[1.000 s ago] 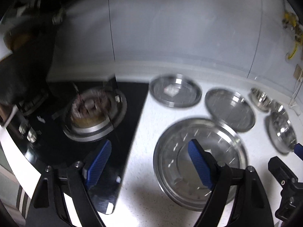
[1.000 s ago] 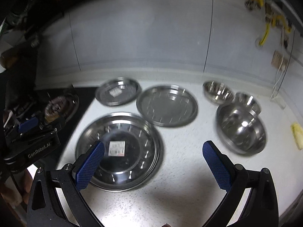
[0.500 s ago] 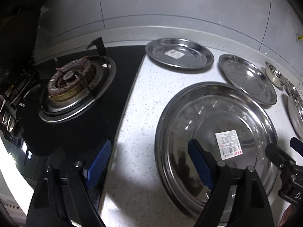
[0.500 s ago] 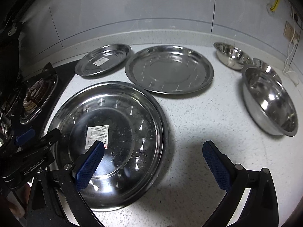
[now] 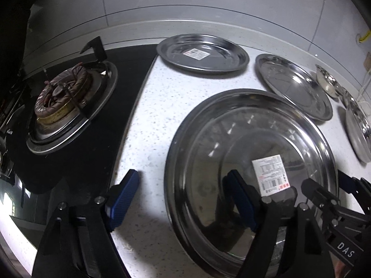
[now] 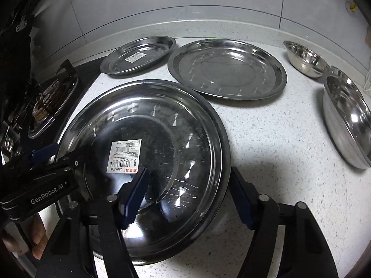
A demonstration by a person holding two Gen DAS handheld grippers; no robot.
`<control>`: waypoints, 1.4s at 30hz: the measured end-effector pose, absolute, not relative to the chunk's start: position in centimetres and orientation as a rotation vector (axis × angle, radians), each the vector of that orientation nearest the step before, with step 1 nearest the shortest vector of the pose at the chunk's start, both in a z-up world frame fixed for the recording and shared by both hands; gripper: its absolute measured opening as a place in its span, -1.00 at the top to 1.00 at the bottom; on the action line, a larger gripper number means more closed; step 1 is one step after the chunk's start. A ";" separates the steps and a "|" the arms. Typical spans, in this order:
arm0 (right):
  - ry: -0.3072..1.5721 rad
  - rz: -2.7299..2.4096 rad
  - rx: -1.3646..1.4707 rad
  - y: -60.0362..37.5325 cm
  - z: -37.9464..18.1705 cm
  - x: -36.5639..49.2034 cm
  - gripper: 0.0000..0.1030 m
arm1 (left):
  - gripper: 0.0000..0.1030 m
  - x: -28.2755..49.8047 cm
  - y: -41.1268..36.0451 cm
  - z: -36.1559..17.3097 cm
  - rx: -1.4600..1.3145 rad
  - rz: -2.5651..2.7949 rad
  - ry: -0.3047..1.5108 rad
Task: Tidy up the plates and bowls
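White speckled countertop (image 6: 289, 139) carries steel dishes. Nearest, both grippers straddle the large labelled plate (image 6: 162, 139): the left gripper (image 5: 183, 199) and right gripper (image 6: 190, 190) are spread wide across opposite rims. Beyond lie a medium plate (image 6: 227, 69), a small plate (image 6: 139, 54) and bowls (image 6: 347, 115).

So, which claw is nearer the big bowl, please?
Right: the right claw straddles the large plate's rim toward the big bowl; the left claw straddles its rim by the stove.

Two low, close wrist views from opposite sides — both over the large plate (image 5: 231, 139) (image 6: 162, 120).
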State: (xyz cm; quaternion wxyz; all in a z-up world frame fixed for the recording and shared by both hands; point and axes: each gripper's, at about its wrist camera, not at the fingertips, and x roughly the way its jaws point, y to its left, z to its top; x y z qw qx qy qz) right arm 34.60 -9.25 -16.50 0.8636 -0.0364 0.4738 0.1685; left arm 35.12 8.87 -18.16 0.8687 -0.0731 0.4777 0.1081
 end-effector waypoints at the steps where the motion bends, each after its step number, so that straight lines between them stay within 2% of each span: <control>1: 0.991 0.353 -0.082 -9.3 -16.5 34.5 -0.10 | -0.32 35.1 8.8 -18.1 -0.153 0.216 0.998; 2: 0.987 0.351 -0.087 -9.5 -16.4 34.5 0.00 | -0.24 35.1 8.7 -18.0 -0.154 0.200 0.998; 3: 0.985 0.350 -0.088 -9.6 -16.4 34.6 0.07 | -0.07 35.1 8.5 -17.8 -0.157 0.173 1.000; 6: 0.988 0.339 -0.089 -10.1 -16.2 34.8 0.32 | 0.00 35.2 8.7 -17.7 -0.178 0.174 1.013; 8: 0.988 0.328 -0.094 -10.5 -16.2 34.9 0.57 | 0.10 35.0 9.1 -17.7 -0.200 0.178 1.013; 10: 0.987 0.331 -0.091 -10.8 -16.1 35.0 0.64 | 0.29 34.9 9.6 -17.6 -0.230 0.191 1.013; 18: 0.993 0.342 -0.069 -11.8 -15.9 34.8 0.70 | 0.69 34.3 10.9 -17.6 -0.350 0.204 1.022; 28: 0.980 0.373 -0.070 -12.9 -15.3 33.9 0.73 | 0.72 33.1 10.3 -17.2 -0.389 0.230 1.024; 42: 0.949 0.412 -0.024 -15.8 -11.2 31.2 0.73 | 0.72 29.3 7.9 -11.4 -0.341 0.264 0.970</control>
